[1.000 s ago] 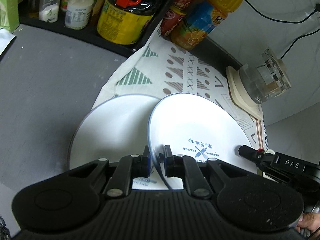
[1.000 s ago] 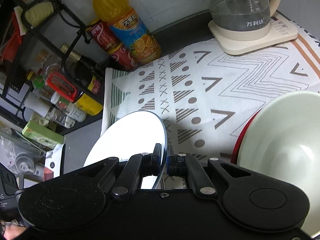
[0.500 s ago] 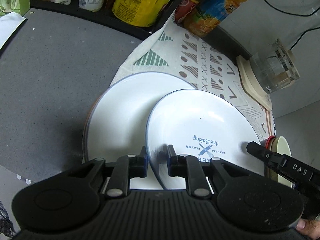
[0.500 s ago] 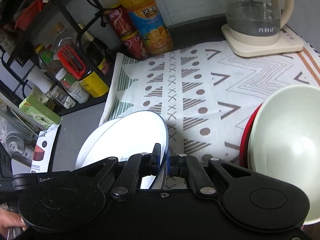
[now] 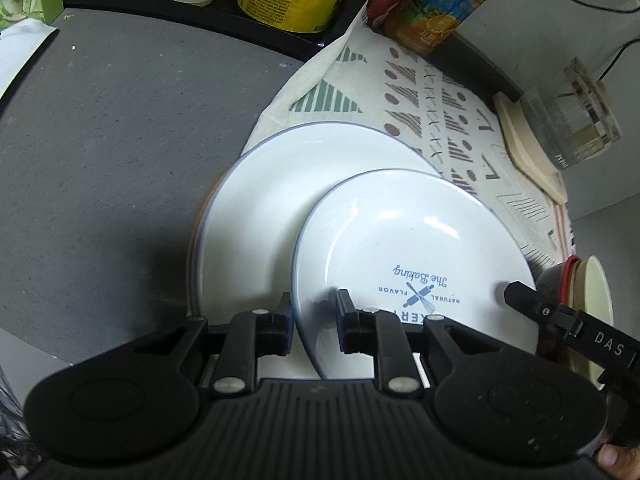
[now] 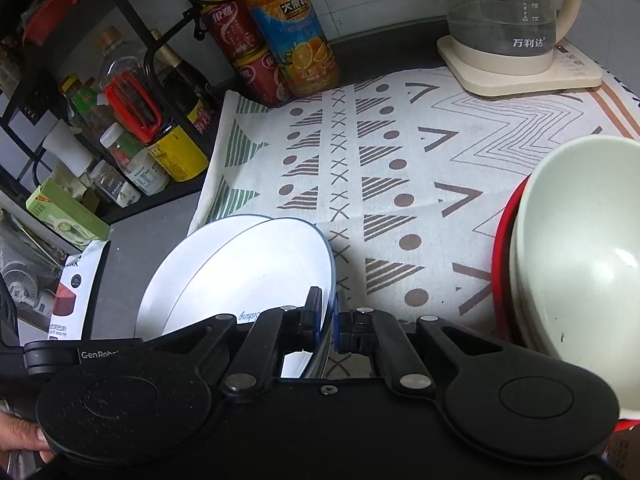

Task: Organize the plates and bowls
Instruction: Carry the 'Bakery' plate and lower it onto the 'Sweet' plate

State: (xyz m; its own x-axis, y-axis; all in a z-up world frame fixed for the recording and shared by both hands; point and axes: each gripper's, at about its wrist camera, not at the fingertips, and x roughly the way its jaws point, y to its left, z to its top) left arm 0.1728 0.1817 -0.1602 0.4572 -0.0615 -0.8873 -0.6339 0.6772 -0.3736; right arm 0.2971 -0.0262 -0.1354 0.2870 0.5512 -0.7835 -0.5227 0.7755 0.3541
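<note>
Straddling the near rim of the small plate (image 5: 412,240), the left gripper (image 5: 312,312) had just been opening: its pads stood a little off the rim on either side, no longer pinching it. The right gripper (image 6: 328,312) was clamped on the same plate's opposite rim, its two pads tight against the thin blue edge. The small plate, printed with a blue logo, sat tilted over the big plate (image 5: 260,200), covering that plate's right half and leaving a white crescent bare on the left.

The big plate lay half on the patterned cloth (image 6: 400,168) and half on the grey counter (image 5: 100,160), its left rim overhanging the cloth's edge. Left of the plates the counter was bare up to the black rack (image 6: 132,52) of bottles and jars at the back. Beyond the plates the cloth ran open to a juice bottle (image 6: 292,28), two red cans (image 6: 244,52) and the kettle (image 6: 508,20) on its cream base at the far right corner.

Just right of the small plate sat a cream bowl (image 6: 580,248) nested in a red-rimmed one (image 6: 505,240); the gap between plate rim and bowl was narrow in the left view, with the right gripper's arm crossing it.
</note>
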